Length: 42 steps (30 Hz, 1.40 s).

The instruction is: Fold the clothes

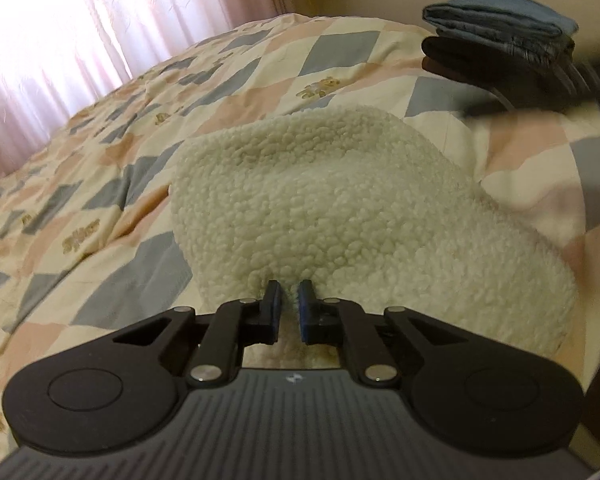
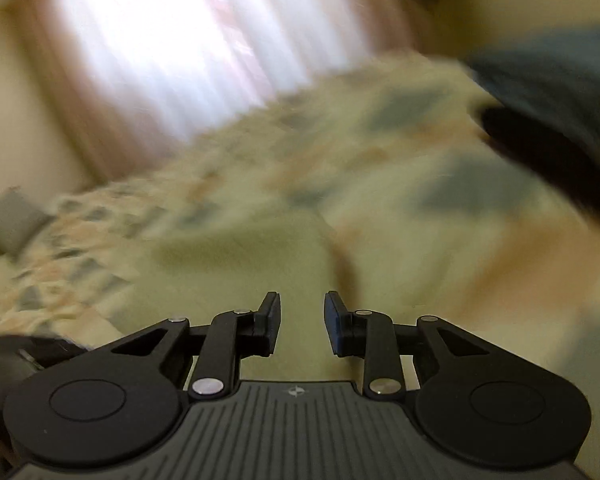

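A cream fleece garment (image 1: 332,216) lies folded in a thick bundle on the patchwork quilt (image 1: 100,152). My left gripper (image 1: 289,285) is shut on the garment's near edge, its pads pinching the fleece. My right gripper (image 2: 302,298) is open and empty above the bed; its view is heavily blurred. The fleece garment shows there as a pale blurred mass (image 2: 236,248) just ahead of the fingers.
A stack of folded clothes, blue on top of dark items (image 1: 504,40), sits on the quilt at the far right, and it shows blurred in the right wrist view (image 2: 560,120). Pink curtains (image 1: 60,40) hang behind the bed. A grey pillow (image 2: 8,220) lies far left.
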{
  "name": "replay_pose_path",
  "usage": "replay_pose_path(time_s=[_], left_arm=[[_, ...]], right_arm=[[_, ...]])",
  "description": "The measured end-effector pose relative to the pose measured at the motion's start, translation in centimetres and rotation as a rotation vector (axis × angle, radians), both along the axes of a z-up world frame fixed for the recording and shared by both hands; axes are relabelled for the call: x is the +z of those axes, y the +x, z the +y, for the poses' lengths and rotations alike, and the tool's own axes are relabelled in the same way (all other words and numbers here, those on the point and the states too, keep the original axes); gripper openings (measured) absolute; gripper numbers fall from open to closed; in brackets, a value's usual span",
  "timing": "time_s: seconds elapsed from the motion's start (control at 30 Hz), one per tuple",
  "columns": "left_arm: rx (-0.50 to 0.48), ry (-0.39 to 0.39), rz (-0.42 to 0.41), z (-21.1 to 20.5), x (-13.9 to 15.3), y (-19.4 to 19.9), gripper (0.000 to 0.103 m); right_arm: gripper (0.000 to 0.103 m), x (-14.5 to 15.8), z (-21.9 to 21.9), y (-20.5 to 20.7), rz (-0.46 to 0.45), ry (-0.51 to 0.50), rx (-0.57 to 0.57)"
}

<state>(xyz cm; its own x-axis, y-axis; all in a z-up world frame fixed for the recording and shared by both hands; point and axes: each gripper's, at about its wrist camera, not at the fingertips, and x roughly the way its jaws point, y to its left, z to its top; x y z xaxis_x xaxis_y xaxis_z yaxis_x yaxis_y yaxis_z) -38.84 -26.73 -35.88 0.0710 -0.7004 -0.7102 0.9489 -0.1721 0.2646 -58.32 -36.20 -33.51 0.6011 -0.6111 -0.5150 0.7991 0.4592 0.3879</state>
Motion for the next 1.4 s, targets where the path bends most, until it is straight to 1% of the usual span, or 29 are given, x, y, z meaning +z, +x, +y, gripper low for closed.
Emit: replay_pose_path(time_s=[0.03,0.13,0.2,0.23,0.27,0.3,0.37,0.43,0.47,0.53,0.6,0.63,0.67,0.73,0.77,0.83,0.87,0.9,0.93,0.97,1.0,1.07,1.1,1.17,1.2,1.3,1.33,1.37,1.4], left_arm=[[-0.007,-0.004,-0.008,0.0,-0.1,-0.1,0.004],[-0.019,-0.007,0.011,0.0,-0.1,0.4,0.004],[-0.015,0.01,0.05,-0.1,0.0,1.1,0.004],[-0.005,0.026,0.062,-0.3,0.0,1.5,0.004],[0.005,0.041,0.069,-0.5,0.1,1.7,0.004],[0.013,0.056,0.071,-0.8,0.1,1.8,0.004],[0.037,0.096,0.08,-1.8,0.1,2.1,0.004],[0.074,0.149,0.108,-2.9,0.5,2.4,0.004],[0.102,0.175,0.129,-3.4,1.0,2.5,0.004],[0.175,0.21,0.185,-3.6,2.5,3.1,0.005],[0.254,0.226,0.253,-3.3,4.4,3.5,0.005],[0.29,0.231,0.293,-3.0,5.2,3.7,0.005],[0.319,0.23,0.33,-2.9,5.6,3.6,0.006],[0.388,0.242,0.375,-3.0,5.1,2.9,0.009],[0.425,0.254,0.376,-3.2,4.5,2.4,0.01],[0.502,0.278,0.326,-4.0,2.8,1.0,0.01],[0.527,0.279,0.302,-4.2,2.8,0.5,0.01],[0.554,0.28,0.288,-4.2,3.3,0.0,0.01],[0.575,0.283,0.294,-3.9,4.2,-0.2,0.011],[0.591,0.285,0.323,-3.3,5.2,-0.2,0.011],[0.607,0.288,0.368,-2.4,6.1,-0.1,0.017],[0.647,0.299,0.456,0.0,7.4,0.4,0.026],[0.672,0.301,0.504,1.3,7.8,0.8,0.026],[0.746,0.321,0.623,3.9,7.5,2.1,0.026],[0.79,0.333,0.689,5.2,7.3,2.8,0.026],[0.934,0.382,0.874,9.1,5.6,4.9,0.028],[0.983,0.396,0.908,10.1,5.1,5.2,0.028],[1.02,0.397,0.946,11.1,4.6,5.4,0.032],[1.034,0.371,0.99,11.8,4.3,5.3,0.041]], right_arm=[[0.03,0.7,-0.8,1.0,0.001,-0.046,0.057],[0.029,1.0,-4.2,5.9,0.081,-0.151,0.267],[0.029,-0.1,-6.9,8.9,0.134,-0.176,0.363],[0.025,-1.0,-8.4,10.2,0.167,-0.164,0.399],[0.015,-2.1,-10.0,11.4,0.21,-0.134,0.417],[0.01,-3.3,-11.5,12.3,0.245,-0.087,0.433],[0.008,-4.8,-12.9,13.0,0.234,-0.014,0.458],[0.008,-5.0,-13.9,13.2,0.233,0.044,0.46],[0.008,-4.8,-14.5,13.3,0.232,0.078,0.461],[0.008,-3.4,-15.5,12.9,0.219,0.152,0.456],[0.012,-1.2,-16.0,11.9,0.203,0.187,0.449],[0.017,-0.1,-15.9,11.3,0.205,0.194,0.445],[0.021,0.8,-15.8,10.7,0.207,0.206,0.445],[0.021,1.2,-15.5,9.8,0.229,0.26,0.481],[0.02,0.9,-15.4,9.6,0.248,0.287,0.5],[0.02,-1.2,-15.7,9.9,0.314,0.357,0.522],[0.018,-2.1,-16.0,10.0,0.338,0.394,0.528],[0.018,-2.4,-16.5,9.7,0.33,0.439,0.518],[0.02,-2.4,-17.0,9.4,0.319,0.477,0.508],[0.022,-1.4,-17.3,8.9,0.293,0.491,0.499],[0.025,-0.3,-17.6,8.4,0.271,0.5,0.491],[0.044,2.2,-17.9,7.2,0.254,0.478,0.485],[0.047,3.3,-18.0,6.4,0.252,0.471,0.478],[0.048,4.8,-18.2,4.9,0.241,0.473,0.455],[0.048,5.1,-18.3,4.0,0.234,0.493,0.429],[0.052,4.9,-17.9,1.3,0.209,0.561,0.337],[0.053,4.6,-17.6,0.6,0.2,0.586,0.331],[0.053,4.2,-17.3,0.3,0.2,0.605,0.334],[0.053,3.9,-17.1,0.0,0.203,0.622,0.34]])
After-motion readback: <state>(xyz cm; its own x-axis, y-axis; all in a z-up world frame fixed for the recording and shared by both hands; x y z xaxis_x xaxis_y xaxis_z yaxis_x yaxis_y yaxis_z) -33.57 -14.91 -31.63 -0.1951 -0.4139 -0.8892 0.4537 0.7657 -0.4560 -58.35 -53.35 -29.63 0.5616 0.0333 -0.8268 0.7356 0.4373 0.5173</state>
